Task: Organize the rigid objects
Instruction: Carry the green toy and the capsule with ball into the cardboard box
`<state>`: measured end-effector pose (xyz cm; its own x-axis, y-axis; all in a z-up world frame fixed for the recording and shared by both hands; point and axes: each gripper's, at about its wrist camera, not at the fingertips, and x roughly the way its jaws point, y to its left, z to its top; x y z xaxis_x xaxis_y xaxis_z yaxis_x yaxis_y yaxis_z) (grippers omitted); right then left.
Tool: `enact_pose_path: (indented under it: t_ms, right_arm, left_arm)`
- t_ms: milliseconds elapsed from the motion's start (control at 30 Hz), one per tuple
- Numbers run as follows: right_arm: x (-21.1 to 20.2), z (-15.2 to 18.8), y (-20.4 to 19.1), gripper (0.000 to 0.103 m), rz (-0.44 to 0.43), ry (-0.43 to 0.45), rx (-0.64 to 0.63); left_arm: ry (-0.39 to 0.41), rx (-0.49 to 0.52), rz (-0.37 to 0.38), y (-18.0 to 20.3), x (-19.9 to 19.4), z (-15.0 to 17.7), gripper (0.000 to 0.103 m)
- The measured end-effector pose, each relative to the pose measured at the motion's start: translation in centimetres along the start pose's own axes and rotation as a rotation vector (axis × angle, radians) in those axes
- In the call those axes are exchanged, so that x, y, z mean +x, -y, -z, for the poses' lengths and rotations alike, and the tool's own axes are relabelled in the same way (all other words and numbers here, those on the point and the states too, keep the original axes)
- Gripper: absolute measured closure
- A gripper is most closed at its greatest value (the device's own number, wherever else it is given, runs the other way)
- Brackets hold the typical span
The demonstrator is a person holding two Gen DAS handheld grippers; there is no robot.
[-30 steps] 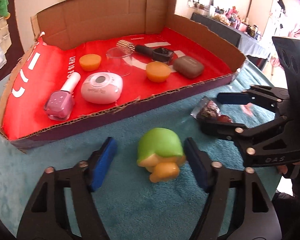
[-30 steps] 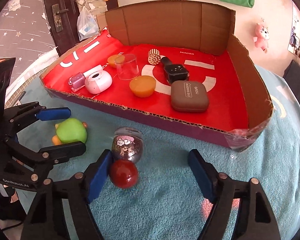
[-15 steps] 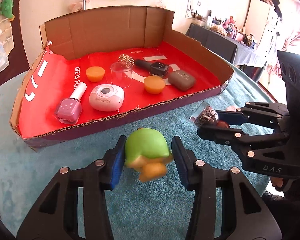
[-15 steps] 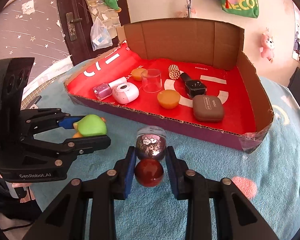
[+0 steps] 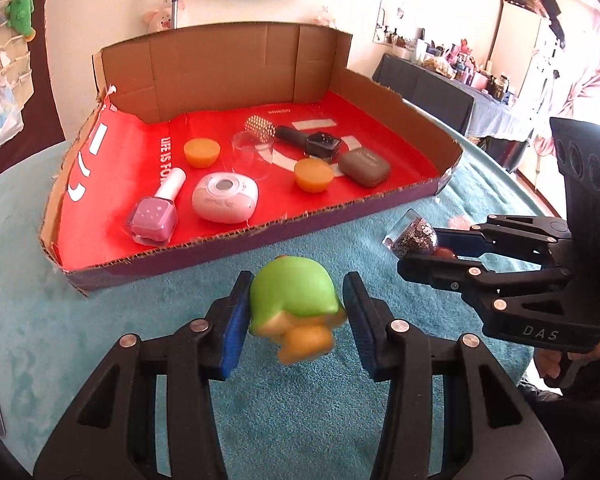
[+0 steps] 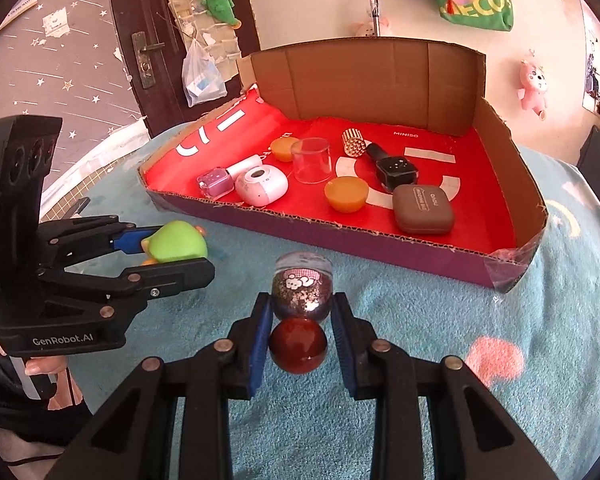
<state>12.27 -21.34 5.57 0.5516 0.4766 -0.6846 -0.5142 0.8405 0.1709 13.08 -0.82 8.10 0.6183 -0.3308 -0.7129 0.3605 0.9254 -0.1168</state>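
My left gripper (image 5: 296,312) is shut on a green and orange toy duck (image 5: 294,304), held above the teal cloth in front of the cardboard tray (image 5: 236,240). The duck also shows in the right wrist view (image 6: 176,242). My right gripper (image 6: 300,320) is shut on a glitter bottle with a red ball cap (image 6: 302,300), also lifted in front of the tray (image 6: 340,232). The bottle shows in the left wrist view (image 5: 414,234), right of the duck.
The red-lined tray holds a pink nail polish (image 5: 156,210), a white round case (image 5: 225,197), two orange cups (image 5: 314,174), a clear glass (image 5: 252,154), a black watch (image 5: 320,145) and a brown case (image 5: 364,166). Teal cloth (image 5: 140,320) covers the table.
Both grippers closed, the left on the duck and the right on the glitter bottle, and lifted them off the cloth. Both views now sit higher and further back from the tray.
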Motion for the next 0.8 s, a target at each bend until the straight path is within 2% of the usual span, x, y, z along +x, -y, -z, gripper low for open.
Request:
enact_pose_path:
  t_ms: [100, 233, 300, 400, 567, 800]
  right_arm:
    - [-1.0, -1.1, 0.3, 0.071, -0.021, 0.034, 0.018]
    - [-2.2, -4.3, 0.8, 0.071, -0.028, 0.067, 0.028]
    - [-2.1, -6.2, 1.2, 0.071, -0.002, 0.068, 0.013]
    - [-1.1, -9.0, 2.0, 0.071, 0.028, 0.041, 0.007]
    - [2.0, -13.2, 4.7, 0.071, 0.082, -0.01, 0.04]
    - [7.2, -17.4, 6.9, 0.071, 0.181, -0.1, 0.044]
  left_arm:
    - [0.026, -0.016, 0.001, -0.8, -1.3, -1.4, 0.06]
    - [0.059, -0.01, -0.06, -2.6, -2.6, -4.4, 0.06]
    - [0.055, -0.014, -0.077, -3.9, -2.6, -6.2, 0.06]
    - [0.019, -0.029, -0.094, -6.3, -1.6, -8.8, 0.06]
    - [-0.091, -0.043, -0.142, -10.1, 2.2, -12.0, 0.06]
    - [-0.223, -0.016, -0.212, -11.4, 7.6, -13.2, 0.06]
